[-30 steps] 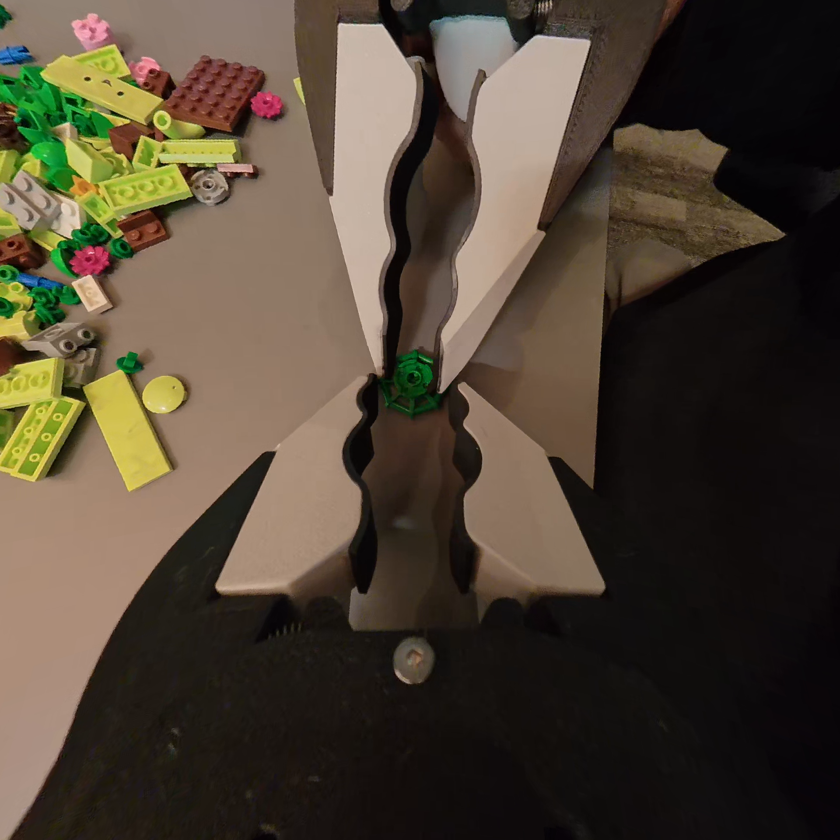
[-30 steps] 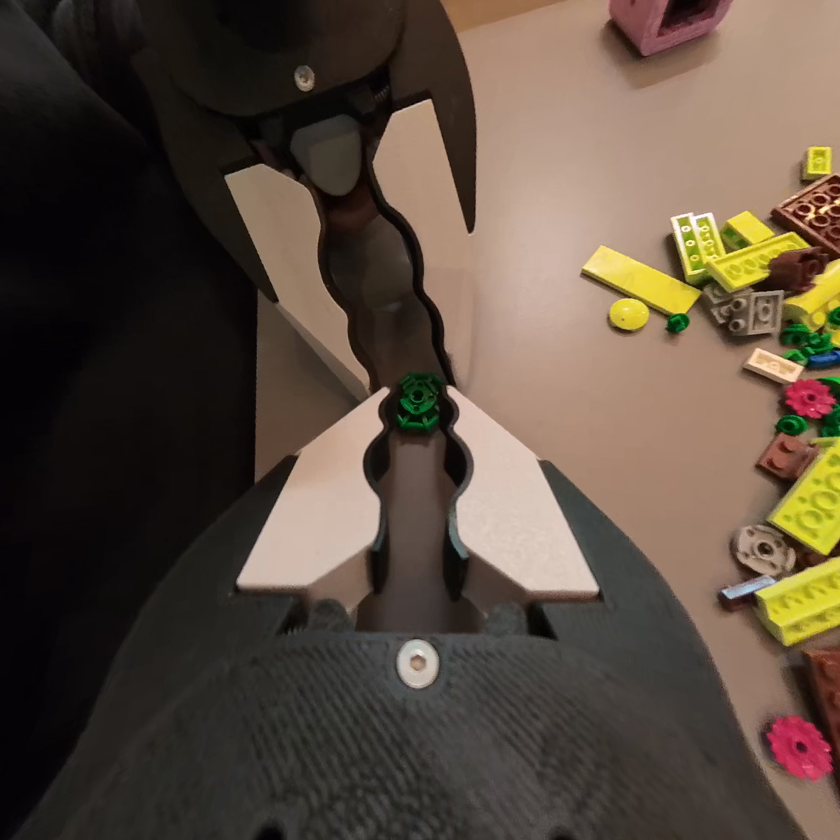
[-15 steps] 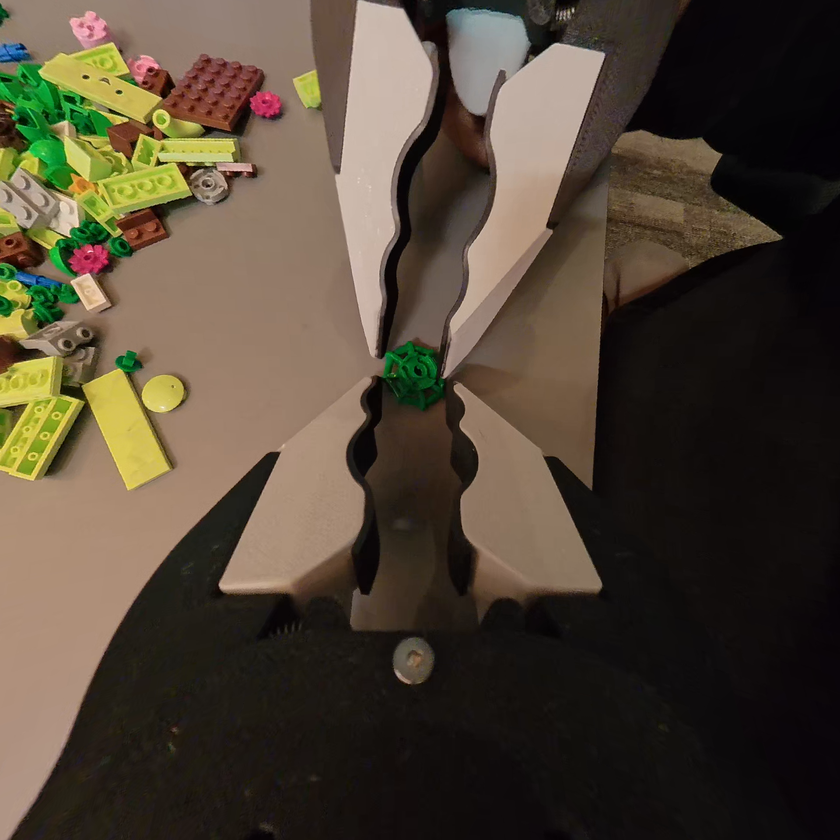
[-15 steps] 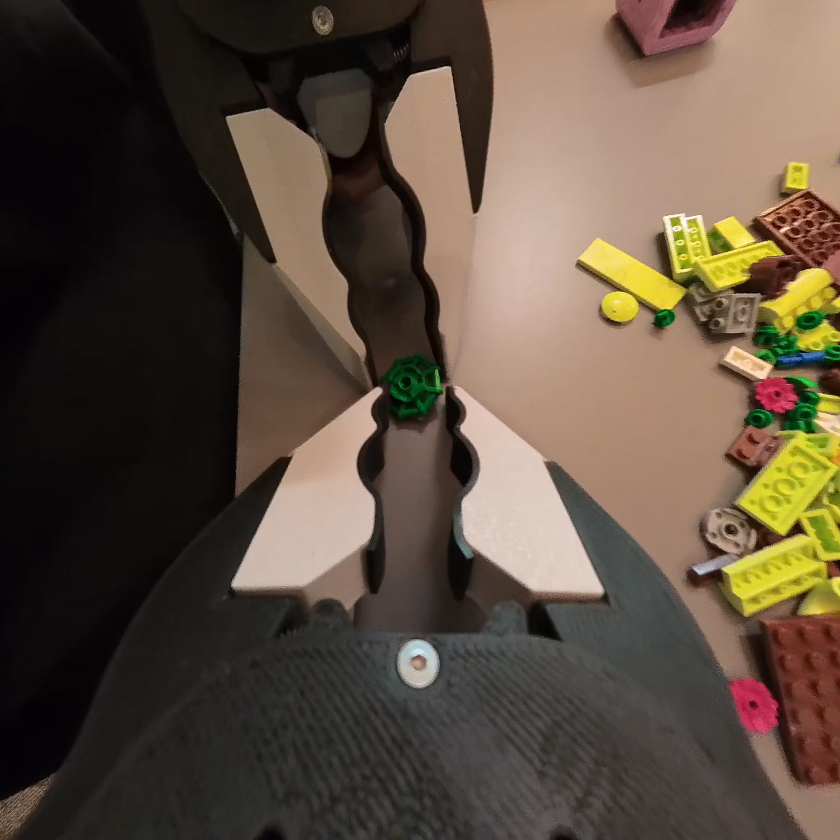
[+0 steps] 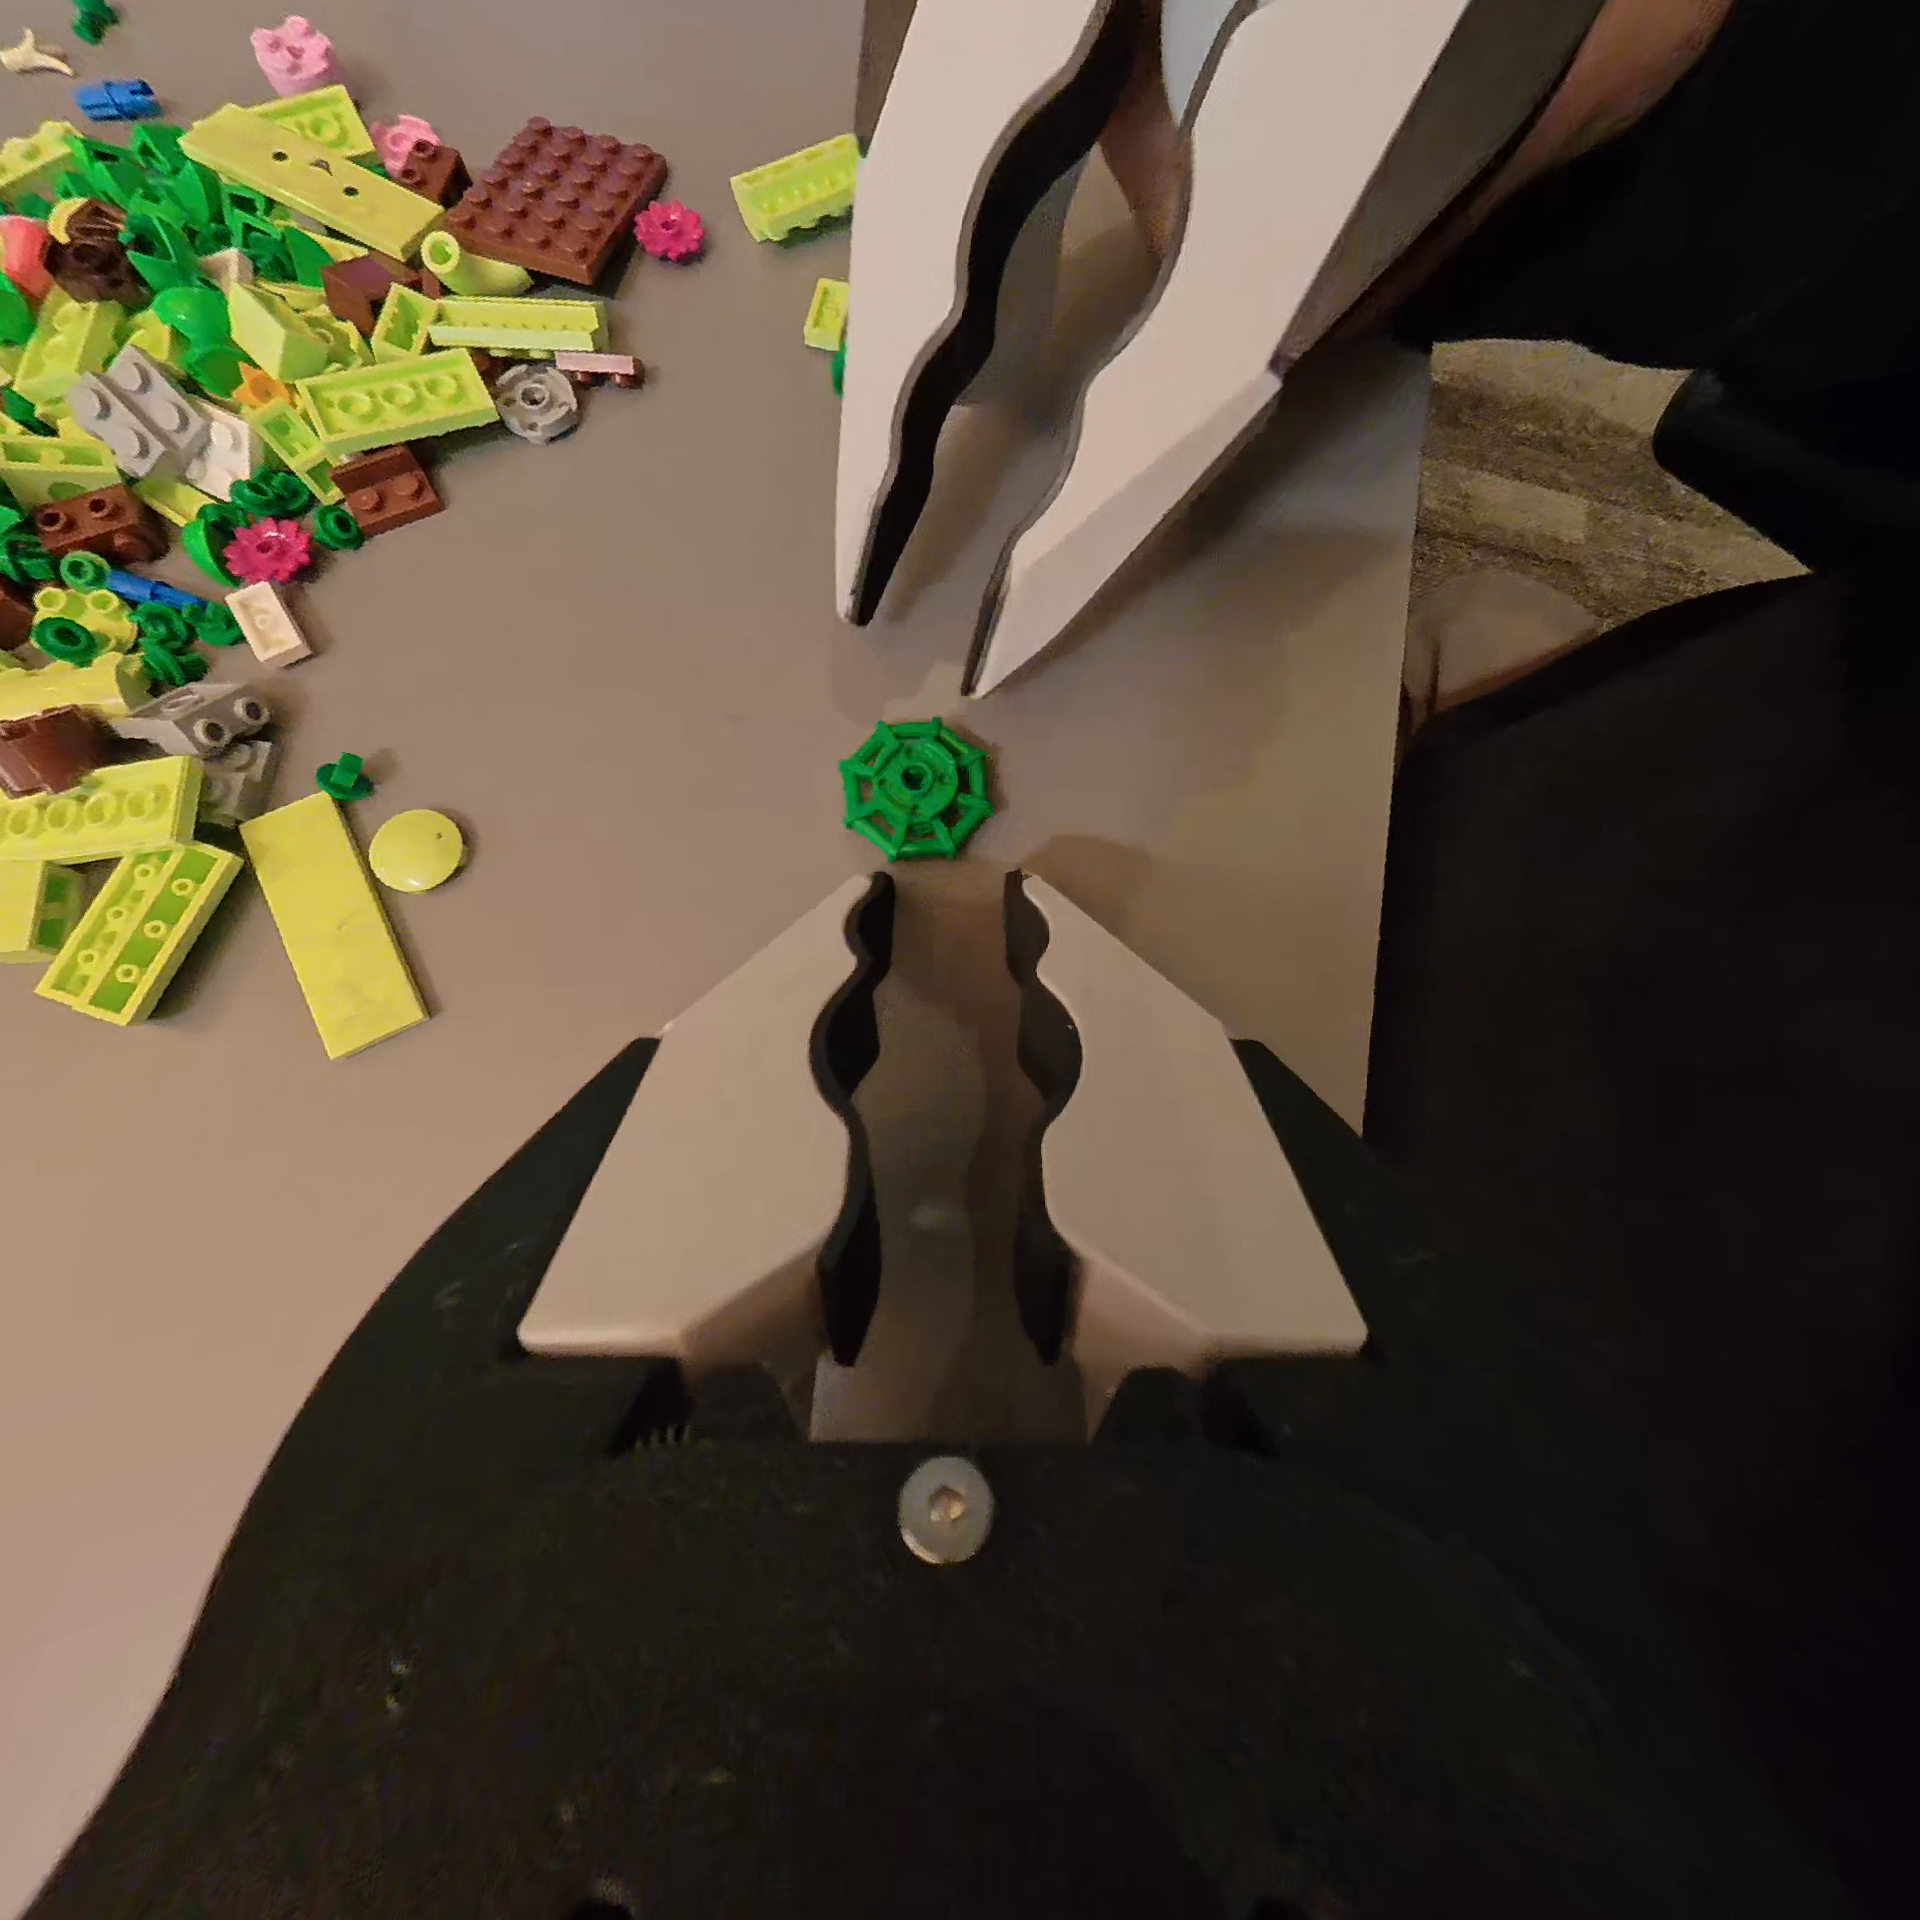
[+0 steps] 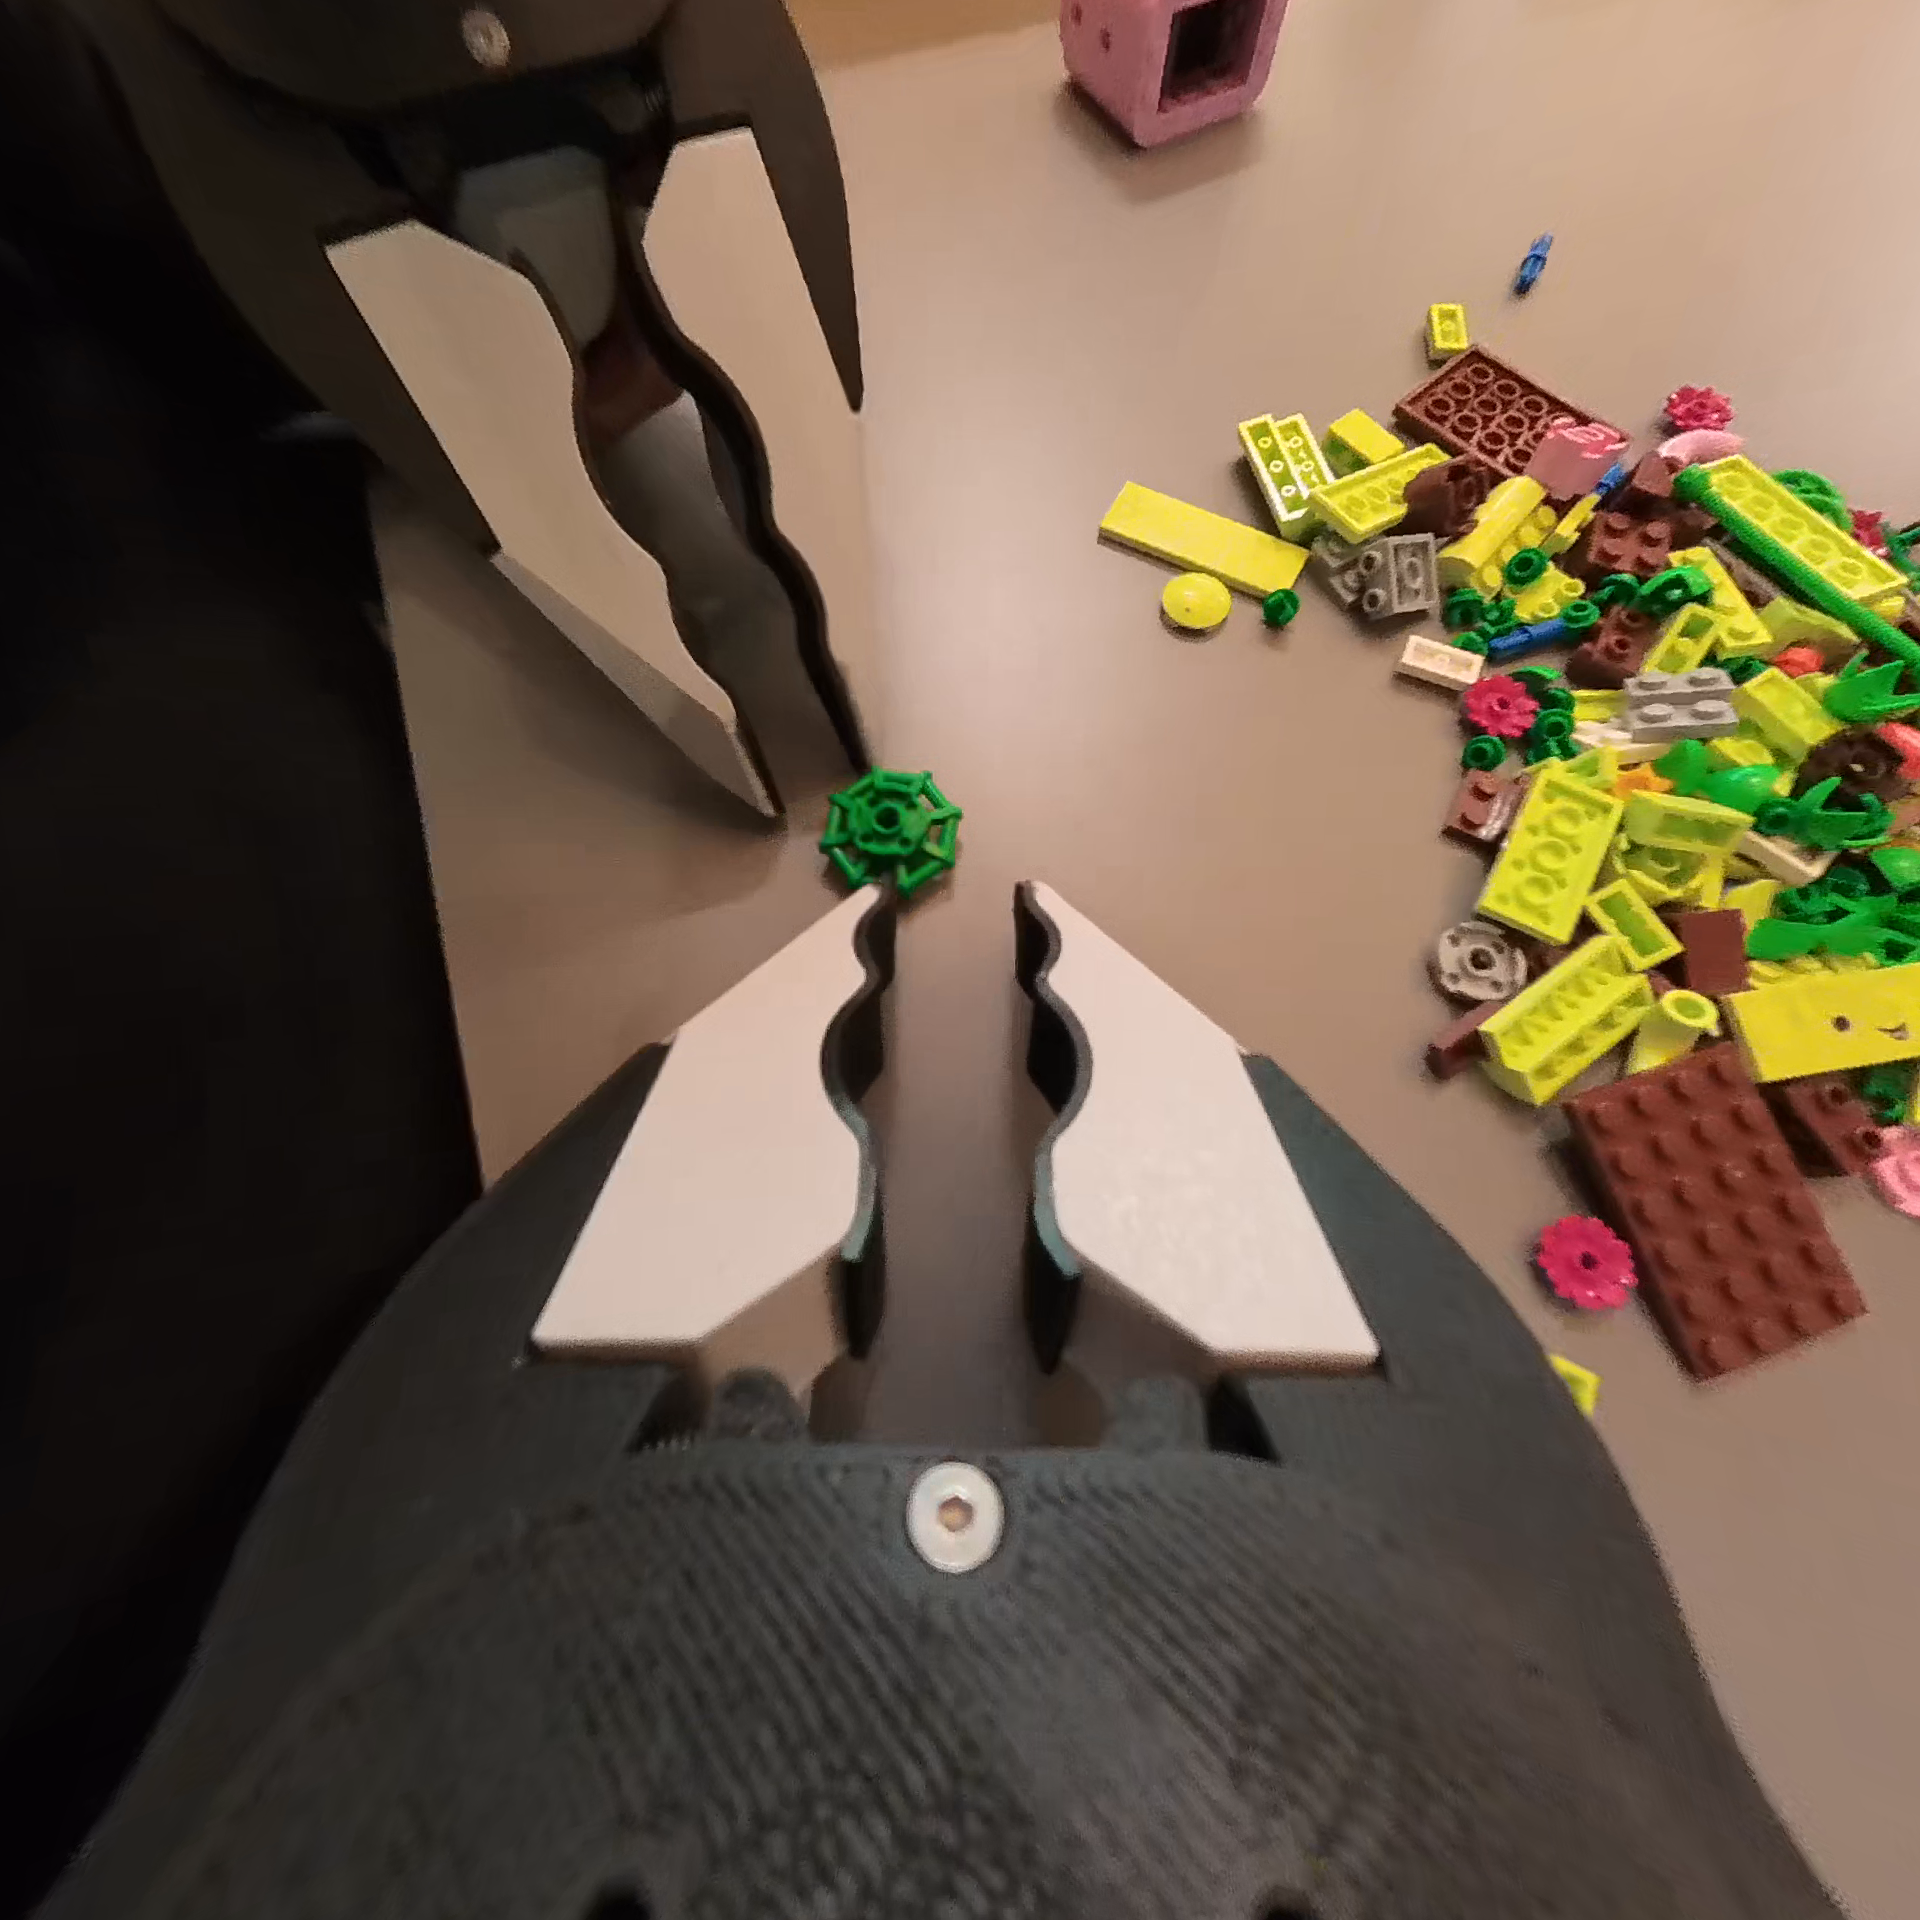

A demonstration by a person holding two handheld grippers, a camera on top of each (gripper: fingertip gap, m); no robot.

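A small round green web-shaped piece (image 5: 914, 776) lies flat on the grey-brown table (image 5: 623, 1039), free of both grippers. My left gripper (image 5: 948, 883) is open and empty, with its tips just short of the piece. My right gripper (image 5: 914, 655) faces it from the far side, open and empty, lifted a little off the piece. In the right wrist view the green piece (image 6: 890, 828) lies just ahead of my right gripper (image 6: 954, 894), next to its left fingertip. The left gripper (image 6: 810, 790) stands right behind the piece there.
A pile of loose bricks (image 5: 187, 436), lime, green, brown and grey, lies to the left, with a brown studded plate (image 5: 556, 197). The same pile (image 6: 1683, 748) is at the right in the right wrist view. A pink block (image 6: 1164, 62) stands at the back. The table edge (image 5: 1392, 727) borders carpet (image 5: 1558, 499). One gripper's finger ends stand about 4 cm off the other's.
Both grippers held the green piece tip to tip before. Now both have let go and drawn apart, and the piece lies on the table between them.
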